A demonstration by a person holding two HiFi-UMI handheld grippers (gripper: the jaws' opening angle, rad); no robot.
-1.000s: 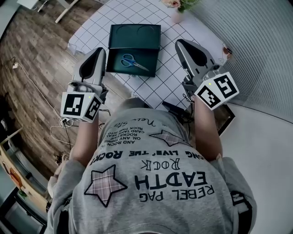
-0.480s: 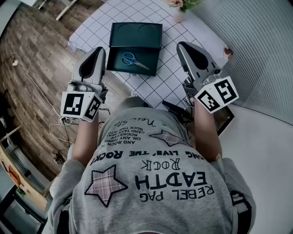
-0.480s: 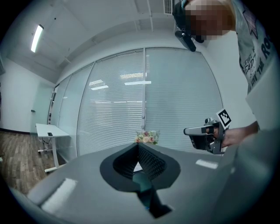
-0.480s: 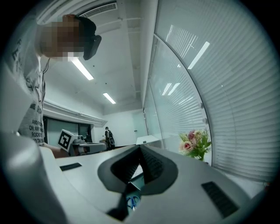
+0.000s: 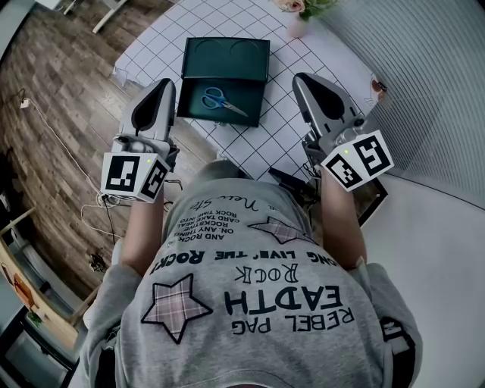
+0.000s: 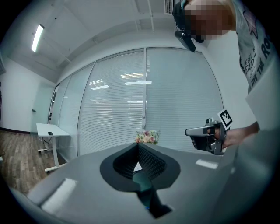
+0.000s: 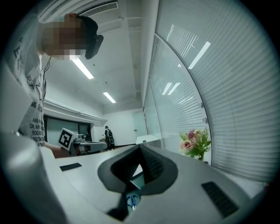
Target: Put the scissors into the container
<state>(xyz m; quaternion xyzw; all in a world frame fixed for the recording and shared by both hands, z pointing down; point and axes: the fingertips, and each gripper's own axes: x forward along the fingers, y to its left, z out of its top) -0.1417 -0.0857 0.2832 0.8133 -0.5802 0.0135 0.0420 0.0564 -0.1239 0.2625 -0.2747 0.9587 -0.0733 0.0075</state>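
Blue-handled scissors (image 5: 220, 101) lie inside a dark green container (image 5: 225, 53) on the checked tablecloth (image 5: 288, 121). My left gripper (image 5: 162, 82) hangs just left of the container, above the table's edge, jaws together and nothing held. My right gripper (image 5: 298, 76) hovers to the container's right, also shut and empty. In the right gripper view the scissors (image 7: 131, 200) show below the closed jaws of that gripper (image 7: 140, 148). The left gripper view has its gripper (image 6: 138, 145) shut, with the container's green (image 6: 141, 179) beneath and the right gripper (image 6: 205, 133) off to the right.
A vase of pink flowers (image 5: 295, 14) stands at the table's far side, past the container. A dark flat frame (image 5: 373, 198) lies near my right elbow. Cables (image 5: 53, 136) trail over the wooden floor on the left. A white desk (image 6: 48, 130) stands further off.
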